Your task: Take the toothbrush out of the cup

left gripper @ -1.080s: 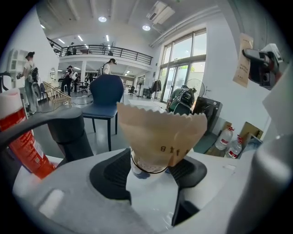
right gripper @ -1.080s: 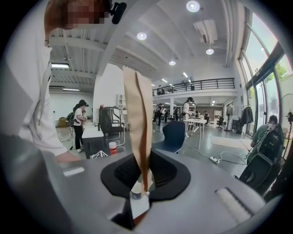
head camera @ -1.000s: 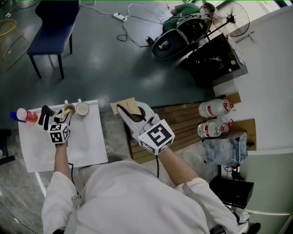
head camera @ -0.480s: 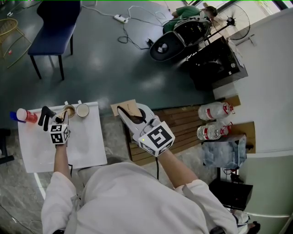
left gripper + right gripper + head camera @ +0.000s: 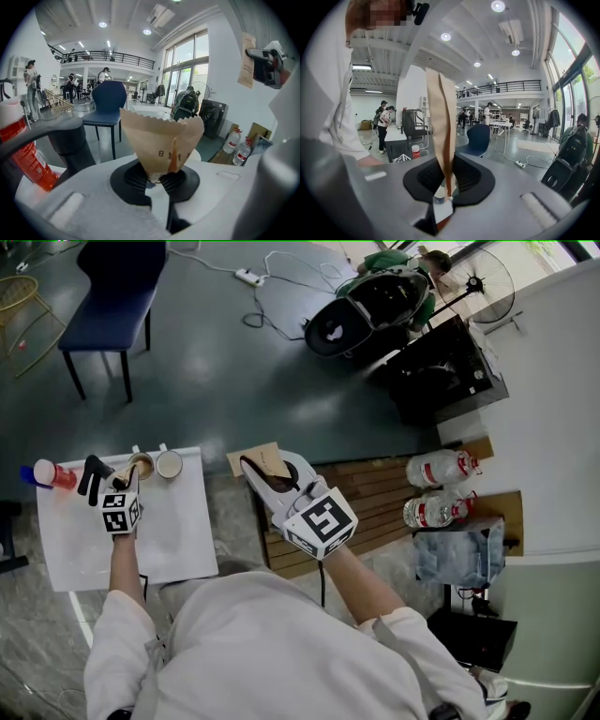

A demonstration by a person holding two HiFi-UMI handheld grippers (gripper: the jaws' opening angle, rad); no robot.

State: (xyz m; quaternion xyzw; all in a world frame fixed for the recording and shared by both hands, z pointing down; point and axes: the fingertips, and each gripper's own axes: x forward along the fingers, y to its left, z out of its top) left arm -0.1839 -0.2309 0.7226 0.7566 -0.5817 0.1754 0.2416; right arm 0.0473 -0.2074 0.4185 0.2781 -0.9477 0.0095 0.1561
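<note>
White table (image 5: 178,540) sits under the left gripper (image 5: 161,177). A red bottle (image 5: 21,150) and a black upright piece (image 5: 70,140) are just to its left. A white cup (image 5: 170,463) is just ahead and to the right, and a blue chair (image 5: 108,296) is well beyond. The left jaws have just been closing and now pinch the bottom tip of an upright brown cone filter (image 5: 161,140). The right gripper (image 5: 444,185) is off the table over wooden slats (image 5: 375,488), clamped on a flat folded brown filter (image 5: 442,122). Toothbrush: can't tell where it is.

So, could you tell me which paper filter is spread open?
The filter the left tongs just closed on flares into a cone; the right tongs' filter is flat.
</note>
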